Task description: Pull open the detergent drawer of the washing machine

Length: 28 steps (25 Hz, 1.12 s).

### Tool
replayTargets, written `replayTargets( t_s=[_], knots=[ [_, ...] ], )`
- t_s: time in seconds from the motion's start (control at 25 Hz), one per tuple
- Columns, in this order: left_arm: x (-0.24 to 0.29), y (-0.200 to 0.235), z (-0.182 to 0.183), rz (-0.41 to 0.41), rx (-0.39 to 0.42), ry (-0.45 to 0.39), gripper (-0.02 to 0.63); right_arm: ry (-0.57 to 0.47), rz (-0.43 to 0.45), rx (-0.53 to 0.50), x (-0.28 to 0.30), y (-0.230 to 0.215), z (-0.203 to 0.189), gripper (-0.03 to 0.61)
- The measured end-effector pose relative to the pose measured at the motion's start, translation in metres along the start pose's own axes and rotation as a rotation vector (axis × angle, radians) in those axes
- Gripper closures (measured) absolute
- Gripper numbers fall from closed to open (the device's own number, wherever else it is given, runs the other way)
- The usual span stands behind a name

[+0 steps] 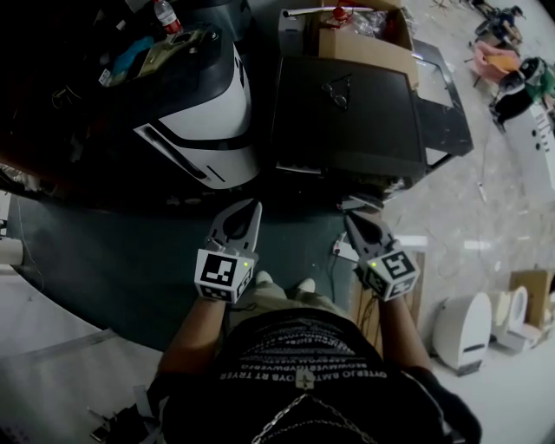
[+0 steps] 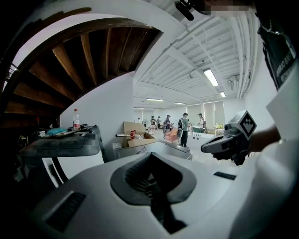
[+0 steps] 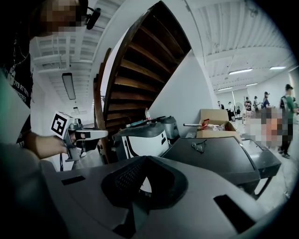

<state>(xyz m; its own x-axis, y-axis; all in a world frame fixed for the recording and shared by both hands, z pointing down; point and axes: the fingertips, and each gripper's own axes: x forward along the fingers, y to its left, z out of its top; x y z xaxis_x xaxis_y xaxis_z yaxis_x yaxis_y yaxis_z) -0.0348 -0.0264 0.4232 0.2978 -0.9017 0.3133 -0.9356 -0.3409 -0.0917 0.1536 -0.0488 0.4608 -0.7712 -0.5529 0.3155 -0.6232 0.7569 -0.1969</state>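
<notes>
Two machines stand ahead of me. The left one is white with a black stripe and a dark cluttered top point(image 1: 208, 121), also in the right gripper view point(image 3: 147, 140). The right one is a dark box with a flat lid point(image 1: 347, 108). I cannot make out a detergent drawer on either. My left gripper point(image 1: 252, 208) points at the white machine's lower corner, well short of it, shut and empty. My right gripper point(image 1: 351, 218) is held beside it toward the dark machine, also shut with nothing in it. Each gripper shows in the other's view, the right gripper point(image 2: 208, 148) and the left gripper point(image 3: 105, 133).
An open cardboard box point(image 1: 364, 35) with clutter sits behind the dark machine. A plastic bottle point(image 1: 166, 16) stands on the white machine. A wooden stair point(image 2: 79, 60) rises at the left. White casings point(image 1: 461, 329) lie on the floor at the right. Several people stand far off.
</notes>
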Motion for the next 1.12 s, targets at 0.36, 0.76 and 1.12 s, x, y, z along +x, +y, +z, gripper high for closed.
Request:
replayTargets(
  t_s=[0.36,0.76,1.12],
  knots=[
    [0.004,0.024,-0.002,-0.008,-0.047,-0.003,0.609,-0.001,-0.007,-0.015,0.019,0.001,0.011,0.577],
    [0.032,0.059,0.002,-0.055,-0.039,-0.011,0.609,0.005,-0.041,0.005,0.060,-0.002,0.021,0.577],
    [0.060,0.096,-0.009,-0.100,-0.046,0.018,0.609,0.038,-0.070,0.006,0.100,-0.007,0.031,0.577]
  ],
)
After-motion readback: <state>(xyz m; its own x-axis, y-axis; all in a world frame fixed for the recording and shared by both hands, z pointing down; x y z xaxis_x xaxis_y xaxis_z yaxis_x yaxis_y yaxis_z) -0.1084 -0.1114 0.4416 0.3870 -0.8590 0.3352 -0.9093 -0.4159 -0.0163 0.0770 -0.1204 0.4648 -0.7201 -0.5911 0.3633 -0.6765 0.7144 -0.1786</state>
